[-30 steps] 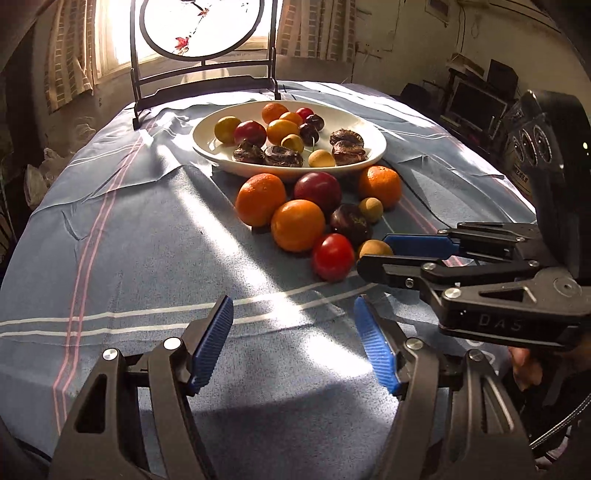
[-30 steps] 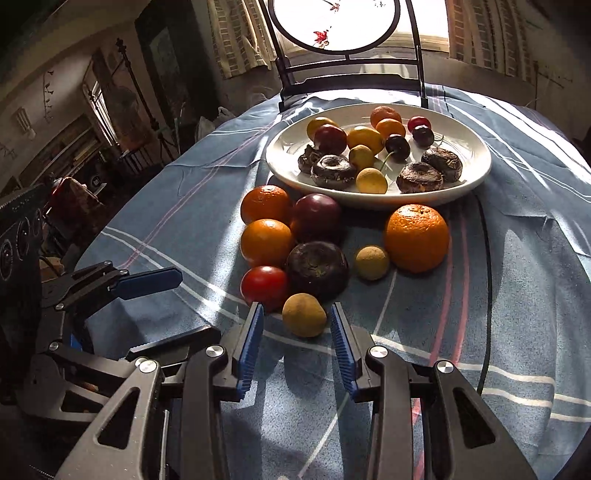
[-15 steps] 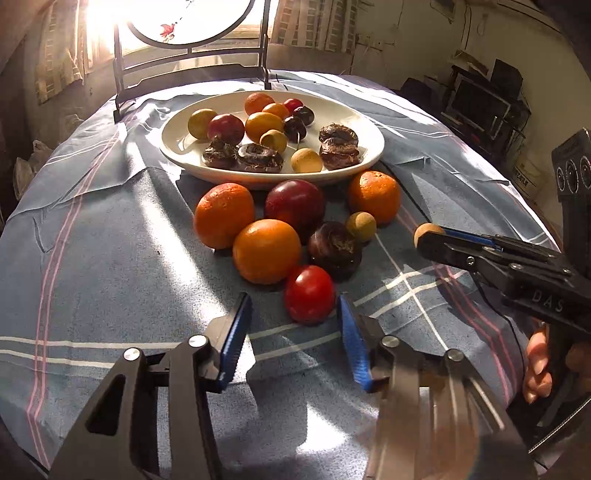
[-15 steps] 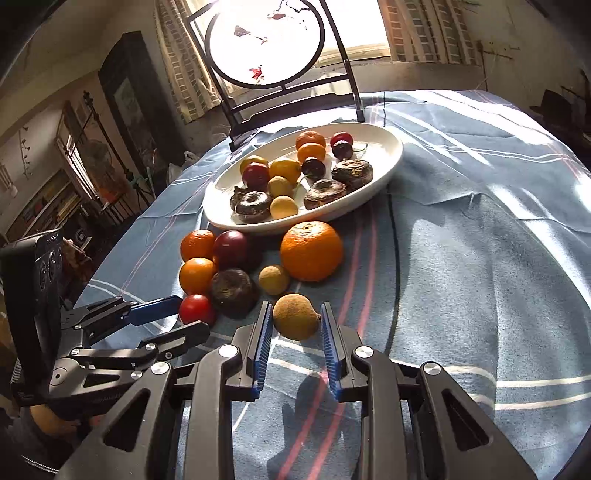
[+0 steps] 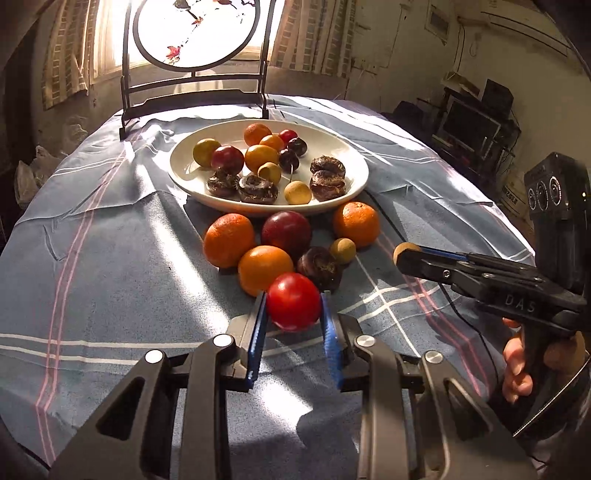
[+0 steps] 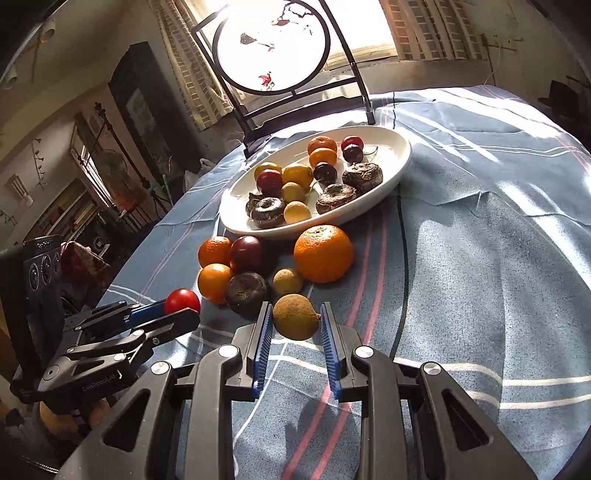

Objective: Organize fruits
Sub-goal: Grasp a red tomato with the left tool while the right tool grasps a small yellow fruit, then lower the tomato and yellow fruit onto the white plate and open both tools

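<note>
My left gripper (image 5: 293, 306) is shut on a red tomato (image 5: 293, 301), held just above the cloth; the tomato also shows in the right wrist view (image 6: 182, 301). My right gripper (image 6: 296, 317) is shut on a tan round fruit (image 6: 296, 316), lifted off the table; in the left wrist view only its tip (image 5: 405, 252) shows at the fingertips. A white plate (image 5: 343, 155) holds several small fruits and dark wrinkled ones. In front of it lie three oranges (image 5: 228, 240), a dark red plum (image 5: 286, 230), a dark wrinkled fruit (image 5: 319, 267) and a small tan fruit (image 5: 342, 250).
The table has a blue striped cloth (image 5: 92, 258). A dark chair with a round back panel (image 5: 195, 33) stands behind the plate. A thin black cable (image 6: 404, 258) runs over the cloth on the right. Shelves and clutter fill the room's edges.
My left gripper moved forward and closed on the red tomato. My right gripper closed on the tan fruit and lifted it away to the right.
</note>
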Motion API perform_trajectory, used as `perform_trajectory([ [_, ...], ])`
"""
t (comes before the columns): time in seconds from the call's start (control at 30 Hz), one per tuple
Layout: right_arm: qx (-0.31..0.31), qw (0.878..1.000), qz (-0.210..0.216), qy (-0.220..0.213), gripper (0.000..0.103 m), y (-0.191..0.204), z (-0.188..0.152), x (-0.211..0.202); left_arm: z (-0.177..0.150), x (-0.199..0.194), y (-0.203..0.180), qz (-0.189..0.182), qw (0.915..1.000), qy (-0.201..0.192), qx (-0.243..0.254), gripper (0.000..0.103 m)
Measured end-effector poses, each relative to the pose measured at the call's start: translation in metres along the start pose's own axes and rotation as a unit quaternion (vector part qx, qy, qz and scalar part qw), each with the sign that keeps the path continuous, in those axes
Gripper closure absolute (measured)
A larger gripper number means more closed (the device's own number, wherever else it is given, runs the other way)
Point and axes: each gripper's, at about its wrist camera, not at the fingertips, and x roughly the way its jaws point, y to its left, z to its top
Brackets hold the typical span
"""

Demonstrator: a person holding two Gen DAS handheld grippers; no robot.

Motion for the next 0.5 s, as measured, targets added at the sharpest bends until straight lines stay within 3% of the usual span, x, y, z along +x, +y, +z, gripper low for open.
perform_trajectory([
  [0.23,-0.026,0.999,-0.008,-0.022,0.077,0.014,0.076,0.007,0.057,0.005,0.014,0.011,0.9996,-0.025,0.010,0.076],
  [0.5,0.003,1.000,-0.029,0.010,0.075,-0.007,0.128,0.081,0.117,0.072,0.046,0.029,0.9994,0.004,-0.016,0.075],
])
